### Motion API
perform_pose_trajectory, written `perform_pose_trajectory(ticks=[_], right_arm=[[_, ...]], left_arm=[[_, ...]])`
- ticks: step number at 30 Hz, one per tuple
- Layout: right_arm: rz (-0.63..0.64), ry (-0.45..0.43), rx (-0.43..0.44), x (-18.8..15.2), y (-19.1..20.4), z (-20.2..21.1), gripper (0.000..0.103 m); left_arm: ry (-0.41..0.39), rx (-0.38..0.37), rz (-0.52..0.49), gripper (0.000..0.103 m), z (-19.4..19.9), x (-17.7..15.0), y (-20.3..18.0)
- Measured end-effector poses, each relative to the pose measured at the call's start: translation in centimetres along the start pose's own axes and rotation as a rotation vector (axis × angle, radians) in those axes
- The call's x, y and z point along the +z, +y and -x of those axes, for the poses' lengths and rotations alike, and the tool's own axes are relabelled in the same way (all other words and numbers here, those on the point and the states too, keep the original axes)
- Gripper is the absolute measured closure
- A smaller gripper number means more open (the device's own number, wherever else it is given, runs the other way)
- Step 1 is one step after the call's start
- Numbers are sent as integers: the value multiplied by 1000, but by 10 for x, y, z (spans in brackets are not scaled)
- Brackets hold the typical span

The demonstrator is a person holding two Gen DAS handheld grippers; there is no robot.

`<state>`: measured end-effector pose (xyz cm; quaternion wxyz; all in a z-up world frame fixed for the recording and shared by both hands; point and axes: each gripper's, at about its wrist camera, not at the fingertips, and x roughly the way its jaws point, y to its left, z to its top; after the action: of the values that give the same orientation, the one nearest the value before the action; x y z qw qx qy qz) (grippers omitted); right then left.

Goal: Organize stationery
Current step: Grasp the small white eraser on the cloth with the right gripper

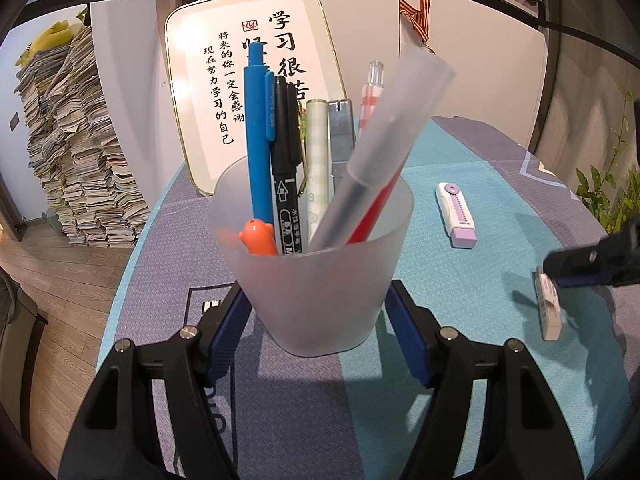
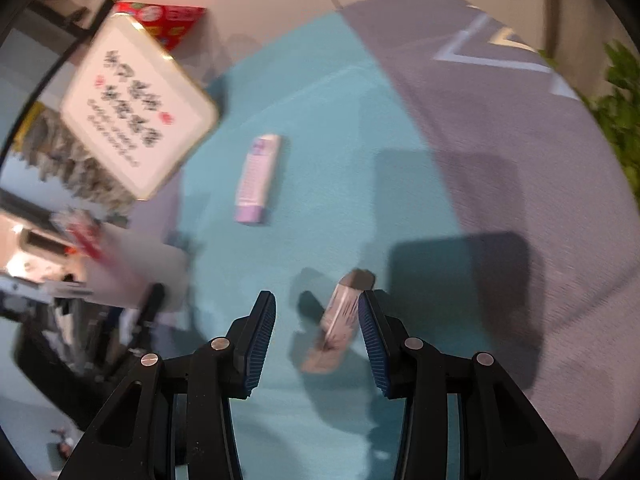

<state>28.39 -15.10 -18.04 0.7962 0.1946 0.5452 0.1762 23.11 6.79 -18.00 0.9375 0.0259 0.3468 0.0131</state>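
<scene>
We grip the frosted pen cup (image 1: 320, 264) between the blue pads of the left gripper (image 1: 316, 320), whose jaws are clamped on its lower sides; the cup stands upright on the blue-and-purple tablecloth (image 1: 460, 380). Inside it we see a blue pen (image 1: 256, 140), a black marker (image 1: 286, 168), a green-checked pen (image 1: 318, 160), a grey tube (image 1: 384, 148) leaning right, a red pen (image 1: 374, 208) and an orange figure-topped item (image 1: 258, 238). To the cup's right, a purple-and-white retractable eraser (image 1: 456, 214) lies flat on the cloth, well apart. Nearer the right edge, a white eraser (image 2: 340, 320) lies on the cloth; the right gripper (image 2: 316, 340) has its jaws spread, with this eraser between them, close to the right pad (image 2: 372, 344); we cannot tell whether they touch. Behind the cup, a framed calligraphy sign (image 1: 256, 84) stands tilted at the table's far edge.
</scene>
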Motion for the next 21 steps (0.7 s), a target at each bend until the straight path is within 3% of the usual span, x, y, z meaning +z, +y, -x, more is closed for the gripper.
perform_pose_trajectory(ticks=[3,10,21], right_arm=[[38,-34,7,0,9,9,60],[-4,-16,-112,-2,-5,2,60],[118,5,-277,8,20,-20,60]], left_arm=[[0,0,0,35,0,0,0],[0,0,0,35,0,0,0],[0,0,0,35,0,0,0]])
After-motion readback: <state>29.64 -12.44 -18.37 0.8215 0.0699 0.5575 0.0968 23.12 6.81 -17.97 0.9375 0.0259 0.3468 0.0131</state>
